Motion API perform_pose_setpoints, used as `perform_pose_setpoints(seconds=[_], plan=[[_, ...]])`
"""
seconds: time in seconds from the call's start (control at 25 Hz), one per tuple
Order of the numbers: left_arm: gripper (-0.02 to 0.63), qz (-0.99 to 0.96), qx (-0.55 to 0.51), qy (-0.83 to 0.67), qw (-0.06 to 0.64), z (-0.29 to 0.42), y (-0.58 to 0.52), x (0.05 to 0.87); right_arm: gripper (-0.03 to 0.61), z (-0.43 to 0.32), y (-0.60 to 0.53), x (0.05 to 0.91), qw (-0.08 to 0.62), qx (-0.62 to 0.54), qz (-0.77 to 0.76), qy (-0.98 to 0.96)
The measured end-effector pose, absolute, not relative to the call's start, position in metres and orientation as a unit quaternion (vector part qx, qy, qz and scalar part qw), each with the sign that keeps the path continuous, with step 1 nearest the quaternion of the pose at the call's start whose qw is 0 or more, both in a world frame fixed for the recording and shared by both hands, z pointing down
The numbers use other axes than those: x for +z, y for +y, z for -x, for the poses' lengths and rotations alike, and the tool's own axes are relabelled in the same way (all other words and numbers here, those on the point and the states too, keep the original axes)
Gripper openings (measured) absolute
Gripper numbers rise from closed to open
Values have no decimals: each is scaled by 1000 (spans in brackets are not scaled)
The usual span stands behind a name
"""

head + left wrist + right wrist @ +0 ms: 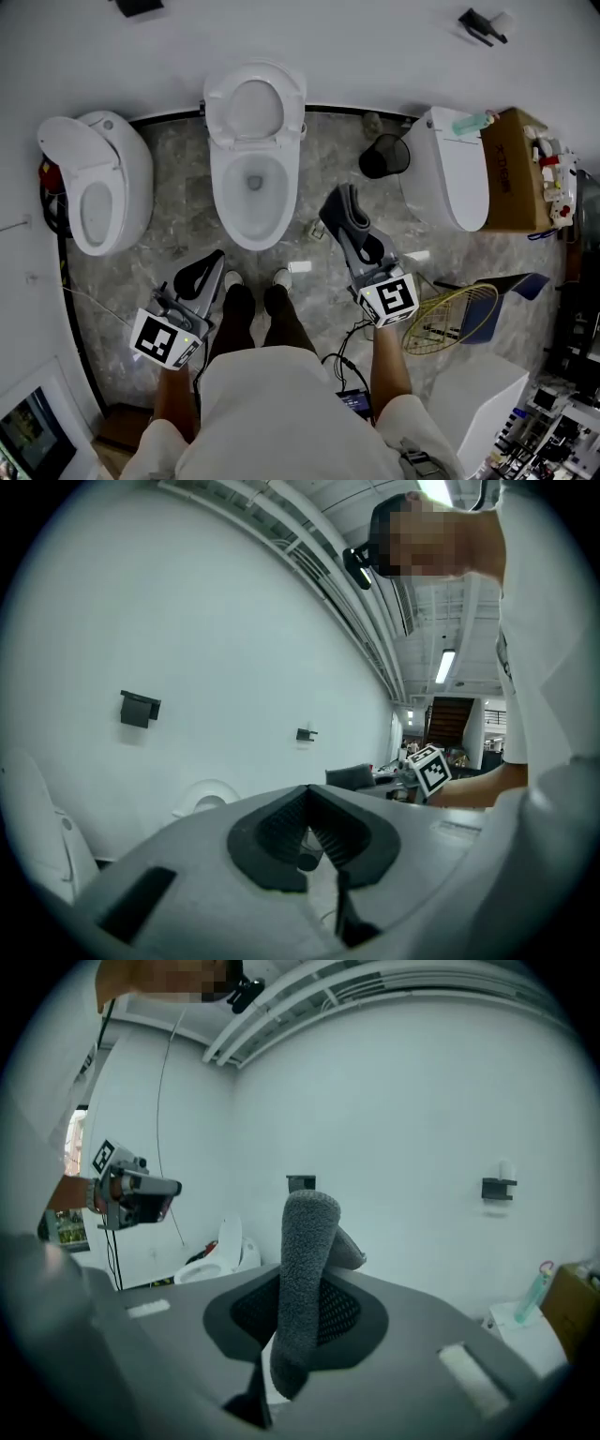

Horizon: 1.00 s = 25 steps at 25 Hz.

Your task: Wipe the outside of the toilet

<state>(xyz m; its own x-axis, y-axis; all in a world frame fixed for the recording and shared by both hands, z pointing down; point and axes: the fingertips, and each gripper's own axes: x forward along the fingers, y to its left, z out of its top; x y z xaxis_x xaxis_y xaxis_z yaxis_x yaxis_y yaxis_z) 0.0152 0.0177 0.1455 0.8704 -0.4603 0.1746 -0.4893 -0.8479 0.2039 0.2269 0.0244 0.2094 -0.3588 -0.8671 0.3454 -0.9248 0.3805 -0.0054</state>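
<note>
Head view sets the toilet [253, 169] dead ahead of us, seat and lid raised at the wall end and the open bowl pointing back toward our shoes; its long axis therefore runs straight away from both sets of fingers, bowl front nearest, lid farthest. We take this middle one for ours, since we stand square to it; two other toilets stand well apart from it, one out beyond each gripper.

The right gripper [339, 214] has its fingers closed on a grey fuzzy cloth [305, 1279], which stands up out of them and curls over at the top; from those fingers the bowl lies ahead and to the left, its right flank near. The left gripper [214, 261] has its fingers pressed together with nothing between; from them the bowl front lies ahead and to the right, also near.

Both hands look about equally close, but only the right carries the cloth, so we judge the move is its own: forward, leftward and down onto the outer shell, then strokes along that front-to-back axis. How high the fingers hang above the rim we cannot tell from this steep look down; no wiping contact has been made yet.
</note>
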Motion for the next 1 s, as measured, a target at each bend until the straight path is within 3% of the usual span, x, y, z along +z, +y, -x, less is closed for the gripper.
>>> perform_pose_setpoints(seconds=[0.48, 1.0], plan=[[-2, -935, 73, -280, 203, 18, -45, 254, 52, -252, -105, 423, 336, 130, -513, -779], [-2, -921, 113, -275, 253, 12, -52, 390, 52, -274, -203, 643, 561, 47, -410, -717]])
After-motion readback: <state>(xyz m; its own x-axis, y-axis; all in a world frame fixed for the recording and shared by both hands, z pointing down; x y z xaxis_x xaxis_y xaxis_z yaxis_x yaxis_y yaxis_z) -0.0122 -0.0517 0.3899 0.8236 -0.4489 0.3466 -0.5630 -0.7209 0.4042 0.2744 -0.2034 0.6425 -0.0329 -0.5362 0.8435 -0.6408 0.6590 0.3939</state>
